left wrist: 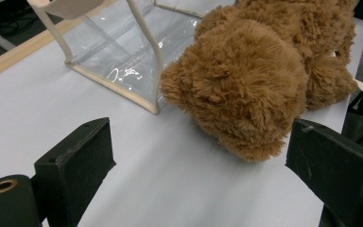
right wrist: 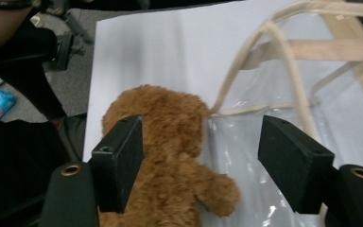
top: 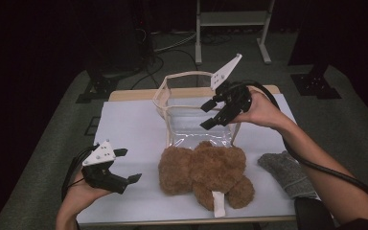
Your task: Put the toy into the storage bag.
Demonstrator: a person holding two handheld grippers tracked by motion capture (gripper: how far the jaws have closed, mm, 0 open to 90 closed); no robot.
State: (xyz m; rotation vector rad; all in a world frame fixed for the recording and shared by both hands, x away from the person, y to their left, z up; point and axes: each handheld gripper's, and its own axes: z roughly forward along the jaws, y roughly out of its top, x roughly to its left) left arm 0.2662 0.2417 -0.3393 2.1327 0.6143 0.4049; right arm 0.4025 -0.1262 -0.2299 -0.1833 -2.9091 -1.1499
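The brown teddy bear (top: 205,171) lies flat on the white desk (top: 129,134) near its front edge, head toward the left, a white tag trailing from it toward that edge. Its back touches the open mouth of the clear zip bag (top: 191,117), which stands behind it toward the desk's far edge with cream-trimmed walls upright, so the bear looks lined up to be pushed or lifted inside. The right gripper (top: 214,114) hangs above the bag's front rim, jaws released and wide apart, grasping nothing; in the right gripper view they frame the bear and the bag's trim, which suggests it is set either to hold the opening steady or to come down on the toy. The left gripper (top: 130,165) rests low at the front left corner, jaws likewise spread and empty, aimed at the bear's head. A grey knitted cloth (top: 287,172) lies apart at the front right corner, out of the way.
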